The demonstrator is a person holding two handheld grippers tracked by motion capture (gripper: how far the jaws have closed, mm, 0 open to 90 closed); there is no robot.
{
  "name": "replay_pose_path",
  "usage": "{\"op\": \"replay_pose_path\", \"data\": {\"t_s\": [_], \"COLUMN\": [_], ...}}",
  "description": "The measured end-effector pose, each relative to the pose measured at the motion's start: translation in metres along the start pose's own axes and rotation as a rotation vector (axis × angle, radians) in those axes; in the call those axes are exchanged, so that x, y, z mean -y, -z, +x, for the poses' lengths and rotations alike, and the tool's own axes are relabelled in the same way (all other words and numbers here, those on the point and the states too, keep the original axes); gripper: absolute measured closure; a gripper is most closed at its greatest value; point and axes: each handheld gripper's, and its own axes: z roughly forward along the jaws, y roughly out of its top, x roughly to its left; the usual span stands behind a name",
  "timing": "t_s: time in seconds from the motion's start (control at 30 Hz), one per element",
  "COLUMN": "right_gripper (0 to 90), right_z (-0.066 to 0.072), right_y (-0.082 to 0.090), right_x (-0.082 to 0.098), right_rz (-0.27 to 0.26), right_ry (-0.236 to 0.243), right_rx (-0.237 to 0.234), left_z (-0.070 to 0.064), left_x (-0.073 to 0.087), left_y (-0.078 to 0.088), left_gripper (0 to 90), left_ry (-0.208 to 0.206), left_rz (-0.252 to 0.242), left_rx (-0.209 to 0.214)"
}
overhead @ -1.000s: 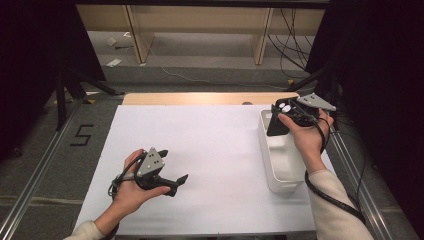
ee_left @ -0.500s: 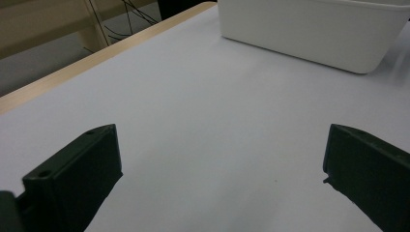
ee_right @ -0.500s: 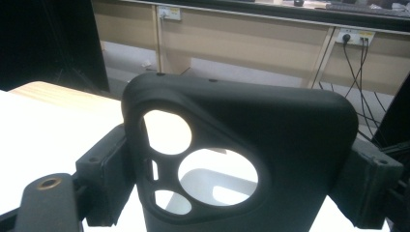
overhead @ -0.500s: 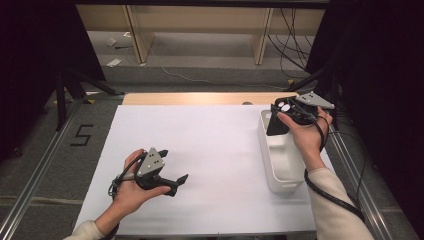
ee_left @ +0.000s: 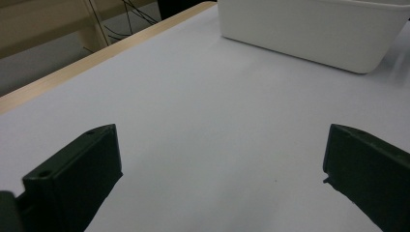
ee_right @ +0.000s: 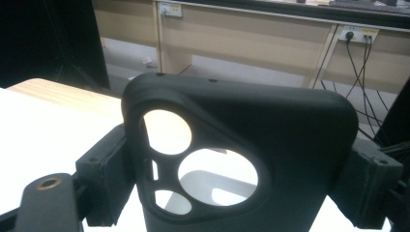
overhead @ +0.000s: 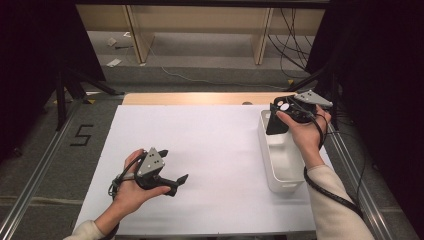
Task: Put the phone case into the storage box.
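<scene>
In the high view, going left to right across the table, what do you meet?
Left gripper in the person's left hand, open over the white table cover → white rectangular plastic bin → black phone case with round camera cutouts, held over the bin by the right gripper.

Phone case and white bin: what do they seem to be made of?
The phone case looks like soft matte black plastic or rubber: dull even surface, rounded edges, moulded camera cutouts. It sits between the jaws of the right tool. The white bin looks like smooth moulded plastic: uniform colour, rounded corners, faint sheen. Neither can be confirmed by look alone.
</scene>
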Motion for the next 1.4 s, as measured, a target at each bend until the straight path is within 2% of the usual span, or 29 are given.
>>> {"op": "replay_pose_path", "data": {"t_s": [1.4], "right_gripper": [16.4], "right_z": [-0.003], "right_y": [-0.018], "right_x": [0.0], "right_rz": [0.02], "right_ry": [0.025], "right_rx": [0.005], "left_z": [0.0], "left_x": [0.0], "left_y": [-0.001], "left_gripper": [0.0], "left_ry": [0.0], "left_rz": [0.0], "left_rx": [0.004]}}
